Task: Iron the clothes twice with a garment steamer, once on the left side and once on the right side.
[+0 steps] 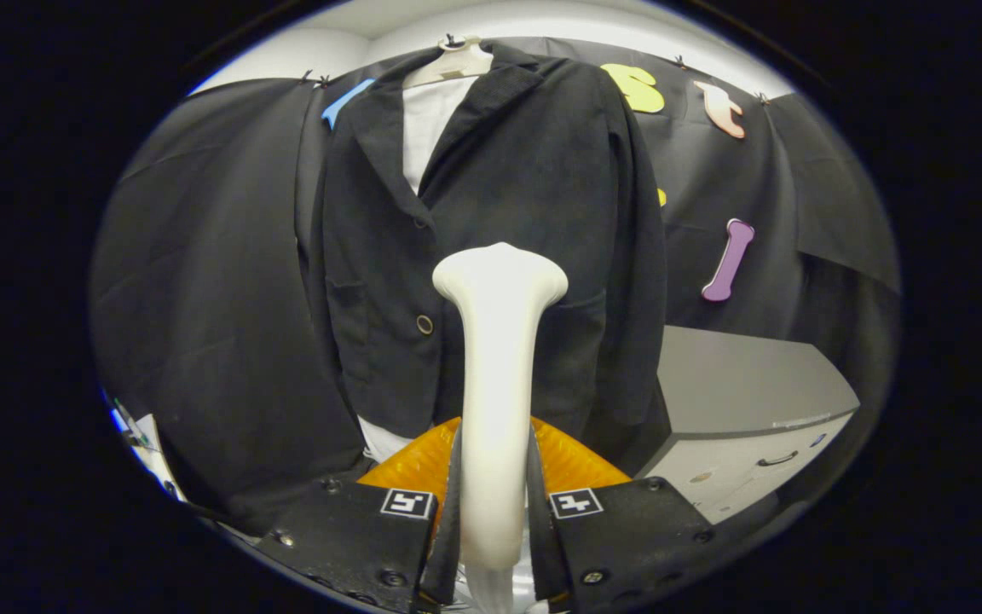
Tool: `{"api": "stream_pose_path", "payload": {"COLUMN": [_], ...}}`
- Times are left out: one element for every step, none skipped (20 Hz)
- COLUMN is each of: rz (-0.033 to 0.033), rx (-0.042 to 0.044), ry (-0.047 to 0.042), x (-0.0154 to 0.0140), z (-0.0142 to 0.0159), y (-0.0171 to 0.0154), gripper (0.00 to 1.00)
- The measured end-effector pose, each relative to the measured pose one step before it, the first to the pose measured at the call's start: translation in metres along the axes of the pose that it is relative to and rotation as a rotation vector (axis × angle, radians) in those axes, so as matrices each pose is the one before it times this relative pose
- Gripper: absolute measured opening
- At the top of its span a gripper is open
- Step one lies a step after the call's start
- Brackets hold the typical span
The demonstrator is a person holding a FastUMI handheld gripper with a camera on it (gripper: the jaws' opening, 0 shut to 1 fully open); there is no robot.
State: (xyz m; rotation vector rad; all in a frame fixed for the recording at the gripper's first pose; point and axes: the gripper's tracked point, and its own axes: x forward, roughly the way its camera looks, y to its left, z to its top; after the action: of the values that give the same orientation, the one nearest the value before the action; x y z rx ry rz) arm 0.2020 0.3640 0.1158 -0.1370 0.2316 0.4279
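The gripper (pixel 495 503) pinches the steamer (pixel 498 375): both fingers (pixel 355 537) press on the white handle from either side, and the shaft runs straight ahead, toward 12 o'clock, to a flared head. Something orange (pixel 572 460) and ribbed lies just under the shaft, beyond the fingertips; what it is cannot be told.

Beyond the head hangs the jacket (pixel 525 188), dark, on a pale hanger (pixel 450 64) at 12 o'clock, with a white shirt (pixel 424 128) showing in the open collar. The head stands before the lower front of the jacket, a little to the 3 o'clock side of the button (pixel 424 324), near a pocket edge. Whether the head touches the cloth cannot be told; it looks close.

At about 4 o'clock, well apart from the jacket, stands a grey cabinet (pixel 738 401) with a drawer handle.

As a judgement, the steamer is already in hand and brought up to the garment, so the step is the ironing itself. Which of the two passes this is cannot be read from here, as the head sits near the jacket's middle.

The next move calls for carrying the head out to one front panel, toward 9 or 3 o'clock, keeping its face flat to the cloth, and running it along that panel's length without snagging the button or lapel.
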Motion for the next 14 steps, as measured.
{"api": "stream_pose_path", "payload": {"rz": [0.00051, 0.00087, 0.00077, 0.0017, 0.00194, 0.00003, -0.00082, -0.00197, -0.00106, 0.00102, 0.00127, -0.00009, -0.00071, 0.00108], "rx": [0.00177, 0.00066, -0.00147, -0.00129, -0.00244, -0.00287, -0.00263, -0.00186, -0.0009, 0.00186, 0.00343, 0.00128, 0.00224, 0.00172], "ry": [0.00879, 0.0086, 0.0095, 0.00656, 0.00659, 0.00811, 0.00836, 0.00715, 0.00781, 0.00992, 0.01204, 0.00979, 0.01, 0.00928], "x": [0.00263, 0.00216, 0.00147, 0.00098, 0.00067, 0.0003, 0.00261, 0.00123, 0.00047, 0.00138, 0.00248, 0.00224, 0.00272, 0.00084], "z": [-0.0063, -0.004, -0.00582, -0.00458, -0.00455, -0.00469, -0.00383, -0.00353, -0.00494, -0.00512, -0.00563, -0.00357, -0.00484, -0.00474], "y": [0.00134, -0.00015, -0.00034, 0.00031, 0.00053, 0.00021, 0.00052, 0.00048, 0.00092, 0.00029, 0.00051, -0.00018, -0.00091, 0.0007], "gripper": [0.36, 0.36, 0.36, 0.36, 0.36, 0.36, 0.36, 0.36, 0.36, 0.36, 0.36, 0.36, 0.36, 0.36]}}
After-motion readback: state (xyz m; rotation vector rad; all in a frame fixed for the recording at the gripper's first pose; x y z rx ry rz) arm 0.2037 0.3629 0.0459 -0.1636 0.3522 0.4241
